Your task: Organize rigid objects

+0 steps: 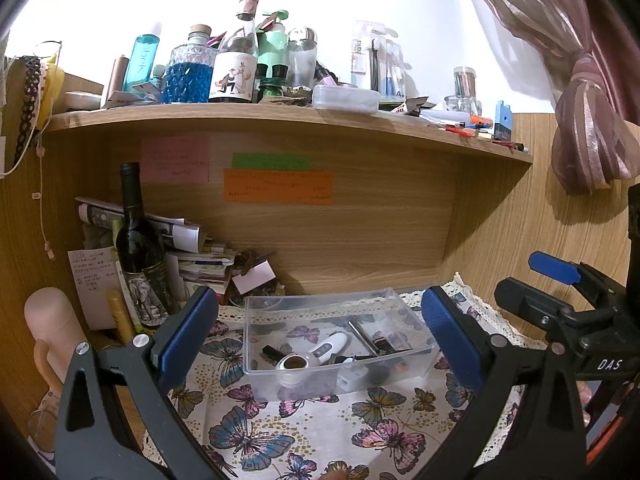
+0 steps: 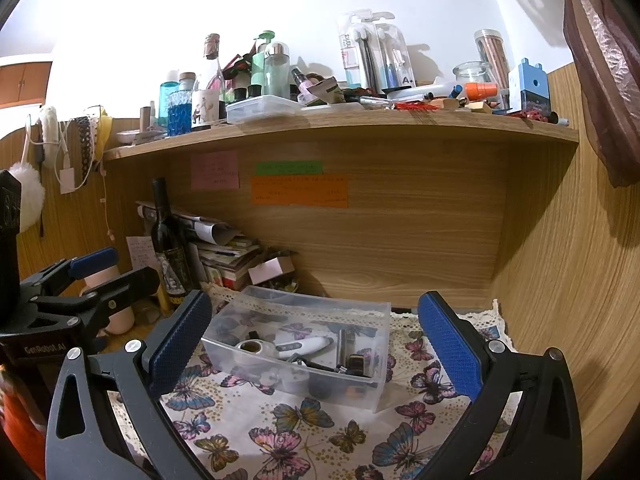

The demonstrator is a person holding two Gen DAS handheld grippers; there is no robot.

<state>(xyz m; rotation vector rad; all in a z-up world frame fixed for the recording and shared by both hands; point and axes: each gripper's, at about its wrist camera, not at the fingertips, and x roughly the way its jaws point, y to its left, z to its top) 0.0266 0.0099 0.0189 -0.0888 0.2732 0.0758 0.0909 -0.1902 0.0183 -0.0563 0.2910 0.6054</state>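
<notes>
butterfly-print cloth (image 1: 312,432) under clear bin (image 1: 340,344), both grippers wide, empty; "das", perhaps "genrobot.ai" lettering

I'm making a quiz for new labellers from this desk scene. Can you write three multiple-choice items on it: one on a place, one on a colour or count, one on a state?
1. Where does the clear plastic box stand?
A. on the upper shelf
B. on the butterfly cloth
C. on the stack of papers

2. How many sticky notes are on the back panel under the shelf?
A. one
B. three
C. five

3. How do the two grippers stand?
A. both open and holding nothing
B. both shut on the box
C. the left one shut on the wine bottle

Key: 1 B, the box rests on the patterned cloth on the desk. 2 B, a pink note, a green note and an orange note show. 3 A, the left gripper and the right gripper both show wide-apart blue pads with nothing between them.
</notes>
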